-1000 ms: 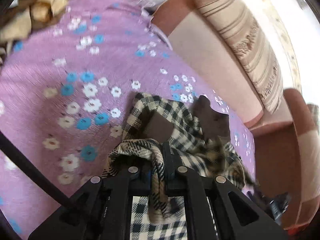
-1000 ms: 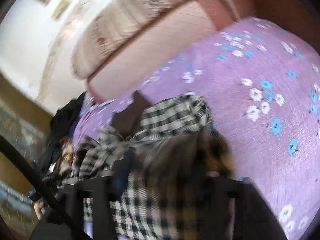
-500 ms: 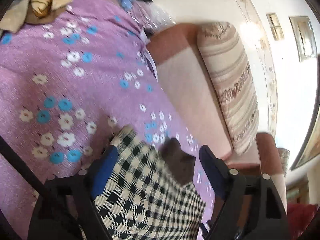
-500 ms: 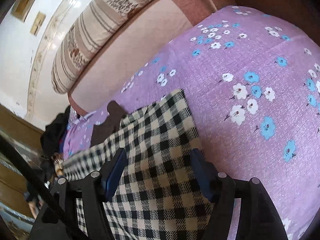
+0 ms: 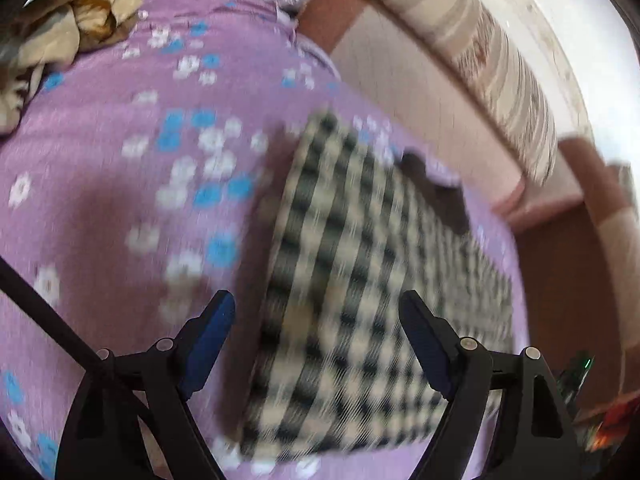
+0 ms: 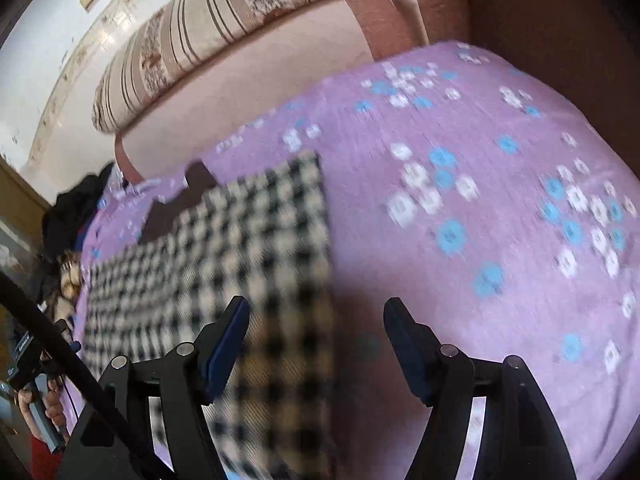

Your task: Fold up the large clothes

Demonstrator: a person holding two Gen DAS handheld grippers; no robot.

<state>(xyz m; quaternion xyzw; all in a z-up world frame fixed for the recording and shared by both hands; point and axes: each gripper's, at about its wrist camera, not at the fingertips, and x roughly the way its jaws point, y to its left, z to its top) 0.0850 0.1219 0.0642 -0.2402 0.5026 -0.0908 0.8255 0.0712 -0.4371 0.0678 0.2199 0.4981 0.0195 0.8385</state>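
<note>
A black-and-cream checked garment [image 5: 360,280] lies flat as a folded rectangle on the purple flowered bedspread [image 5: 120,200]. A dark brown part [image 5: 436,188] sticks out at its far edge. My left gripper [image 5: 316,312] is open and empty, held above the garment's left edge. In the right wrist view the garment [image 6: 224,248] lies to the left, with the brown part [image 6: 176,204] at its far side. My right gripper [image 6: 316,320] is open and empty, above the garment's right edge. Both views are blurred by motion.
A pink sofa back [image 6: 248,92] with a striped cushion [image 6: 224,20] runs along the far side. A pile of other clothes [image 5: 68,20] lies at one end of the bedspread [image 6: 480,200]. The other hand and its gripper handle [image 6: 36,396] show at lower left.
Both grippers have let go of the checked garment and opened. The garment went from bunched and lifted to lying flat. Both grippers have since pulled back and up from it.
</note>
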